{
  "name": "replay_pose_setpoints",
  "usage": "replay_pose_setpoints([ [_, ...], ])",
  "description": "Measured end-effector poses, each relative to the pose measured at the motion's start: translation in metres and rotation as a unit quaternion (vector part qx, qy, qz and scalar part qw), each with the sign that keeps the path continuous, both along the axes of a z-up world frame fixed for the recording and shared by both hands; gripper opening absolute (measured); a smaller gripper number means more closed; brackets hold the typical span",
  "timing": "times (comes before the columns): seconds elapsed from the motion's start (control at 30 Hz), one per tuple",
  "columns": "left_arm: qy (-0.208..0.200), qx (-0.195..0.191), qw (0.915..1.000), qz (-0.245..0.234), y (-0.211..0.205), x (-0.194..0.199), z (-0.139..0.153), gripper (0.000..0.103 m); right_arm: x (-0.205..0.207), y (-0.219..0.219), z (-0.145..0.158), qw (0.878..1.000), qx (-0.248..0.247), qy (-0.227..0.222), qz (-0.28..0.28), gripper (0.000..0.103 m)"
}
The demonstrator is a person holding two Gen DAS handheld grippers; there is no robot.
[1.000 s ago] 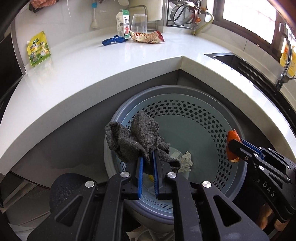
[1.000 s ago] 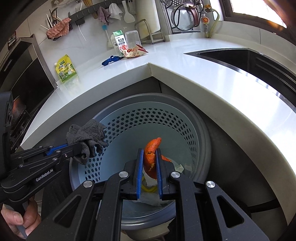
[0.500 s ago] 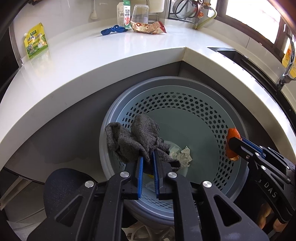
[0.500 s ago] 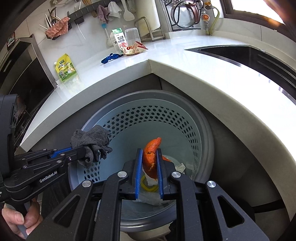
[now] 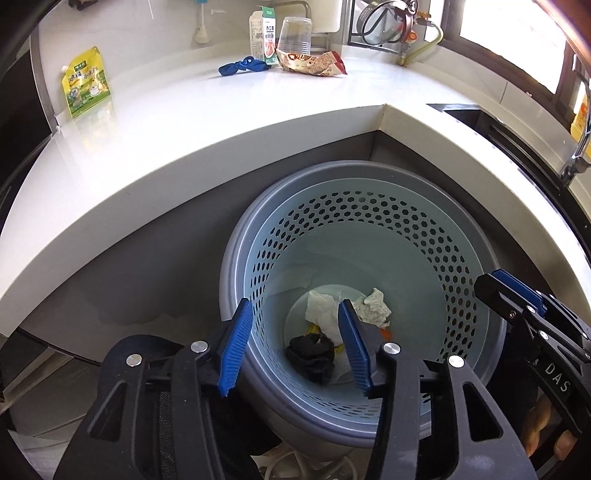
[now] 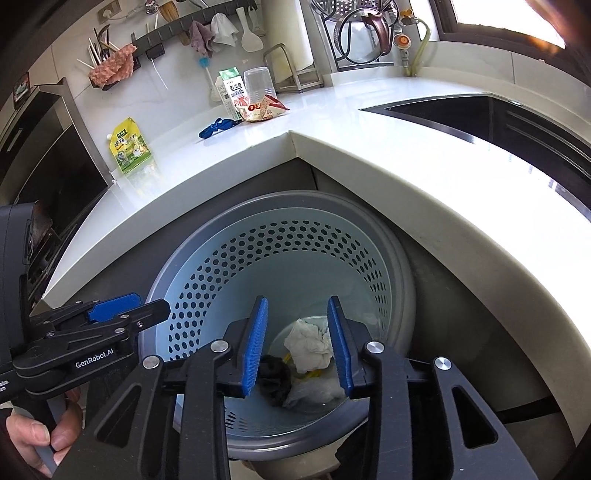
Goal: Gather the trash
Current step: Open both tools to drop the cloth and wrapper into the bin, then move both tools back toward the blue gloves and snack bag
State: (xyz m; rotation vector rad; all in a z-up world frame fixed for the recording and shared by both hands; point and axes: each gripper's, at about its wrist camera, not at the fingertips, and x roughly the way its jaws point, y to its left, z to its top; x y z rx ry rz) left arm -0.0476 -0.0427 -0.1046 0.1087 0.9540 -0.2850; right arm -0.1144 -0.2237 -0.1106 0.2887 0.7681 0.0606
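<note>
A perforated light-blue trash basket (image 5: pixel 369 229) (image 6: pixel 295 236) stands on the floor below the counter corner. At its bottom lie a dark grey rag (image 5: pixel 310 356) (image 6: pixel 273 376), crumpled white paper (image 5: pixel 375 306) (image 6: pixel 306 341) and a bit of orange peel (image 5: pixel 386 333). My left gripper (image 5: pixel 293 343) is open and empty over the basket's left rim; it also shows in the right wrist view (image 6: pixel 129 310). My right gripper (image 6: pixel 297 343) is open and empty above the basket; it also shows in the left wrist view (image 5: pixel 513 291).
On the white counter (image 5: pixel 221 110) stand a yellow-green pouch (image 5: pixel 85 85), a blue object (image 5: pixel 242 67), a milk carton (image 5: pixel 263 35), a clear cup (image 5: pixel 295 35) and a snack wrapper (image 5: pixel 314 63). A sink (image 6: pixel 498 118) lies to the right.
Both grippers opened. The grey rag dropped from the left one and the orange peel from the right one into the basket.
</note>
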Motion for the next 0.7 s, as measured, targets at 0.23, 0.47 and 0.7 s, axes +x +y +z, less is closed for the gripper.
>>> replay_pose_setpoints([
  [0.23, -0.006, -0.002, 1.0000, 0.007, 0.004, -0.001, 0.005, 0.058, -0.002, 0.003, 0.002, 1.000, -0.001, -0.003, 0.003, 0.042],
  [0.47, -0.015, -0.001, 0.9997, 0.017, 0.009, -0.002, 0.009, 0.064, -0.003, 0.010, 0.004, 1.000, -0.007, -0.003, 0.008, 0.054],
  [0.7, -0.020, 0.001, 0.9995, 0.026, 0.016, -0.003, 0.012, 0.066, -0.003, 0.015, 0.008, 1.000, -0.021, 0.004, 0.004, 0.066],
])
